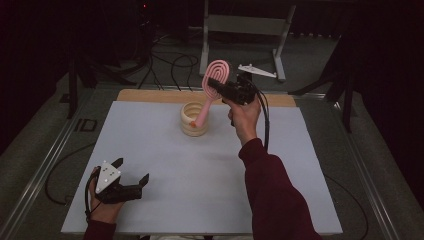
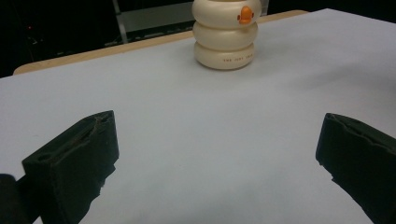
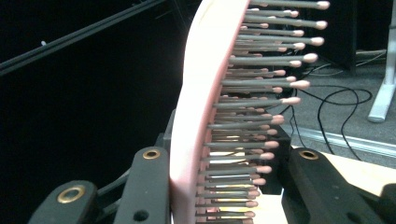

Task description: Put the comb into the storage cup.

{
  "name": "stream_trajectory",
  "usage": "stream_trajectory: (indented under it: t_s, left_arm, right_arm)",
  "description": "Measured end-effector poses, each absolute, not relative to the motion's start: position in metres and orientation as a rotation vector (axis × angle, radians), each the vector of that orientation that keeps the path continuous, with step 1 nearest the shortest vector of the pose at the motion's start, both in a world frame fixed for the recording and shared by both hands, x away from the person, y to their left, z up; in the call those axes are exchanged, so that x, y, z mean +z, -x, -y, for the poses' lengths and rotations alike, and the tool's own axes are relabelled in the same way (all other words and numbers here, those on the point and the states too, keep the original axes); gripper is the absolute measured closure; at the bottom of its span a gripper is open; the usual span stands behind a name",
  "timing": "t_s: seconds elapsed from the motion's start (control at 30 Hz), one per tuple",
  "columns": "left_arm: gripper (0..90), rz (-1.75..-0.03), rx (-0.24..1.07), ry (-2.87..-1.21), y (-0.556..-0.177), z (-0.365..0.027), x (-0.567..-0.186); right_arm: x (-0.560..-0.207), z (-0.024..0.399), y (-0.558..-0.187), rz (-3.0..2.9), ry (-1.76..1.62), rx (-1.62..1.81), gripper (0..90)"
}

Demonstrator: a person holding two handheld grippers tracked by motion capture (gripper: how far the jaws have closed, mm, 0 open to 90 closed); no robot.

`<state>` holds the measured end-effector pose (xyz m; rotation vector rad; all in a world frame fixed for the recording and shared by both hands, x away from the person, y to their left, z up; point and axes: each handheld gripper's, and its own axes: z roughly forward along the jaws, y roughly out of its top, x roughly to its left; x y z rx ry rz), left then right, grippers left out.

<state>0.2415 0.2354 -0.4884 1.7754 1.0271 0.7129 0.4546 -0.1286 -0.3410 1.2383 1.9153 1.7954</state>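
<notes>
My right gripper point(image 1: 216, 88) is shut on a pink hairbrush point(image 1: 215, 80), raised above the far middle of the table. The brush slants, its oval head up and its handle reaching down into a cream ribbed holder point(image 1: 194, 119). In the right gripper view the pink brush back point(image 3: 196, 102) and its grey bristles sit squeezed between my two black jaws. My left gripper point(image 1: 131, 172) rests open near the front left corner, nothing between its fingers point(image 2: 77, 158). The left gripper view looks at the cream holder point(image 2: 225, 35) with an orange mark, far ahead across the table.
The table is covered by a light grey mat point(image 1: 165, 170), with a wooden edge point(image 1: 150, 95) along the far side. Beyond it stand a metal frame point(image 1: 245, 30) and cables on the floor. Dark stands flank both sides.
</notes>
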Motion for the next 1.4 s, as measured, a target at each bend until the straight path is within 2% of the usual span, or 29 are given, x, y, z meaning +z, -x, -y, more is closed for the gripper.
stream_trajectory:
  t_s: [1.4]
  left_arm:
    - [0.0, -1.024, 0.709, -1.771, -0.242, -0.235, -0.49]
  right_arm:
    - [-0.336, 0.133, -0.478, -1.79, -1.31, 1.762, 64.4]
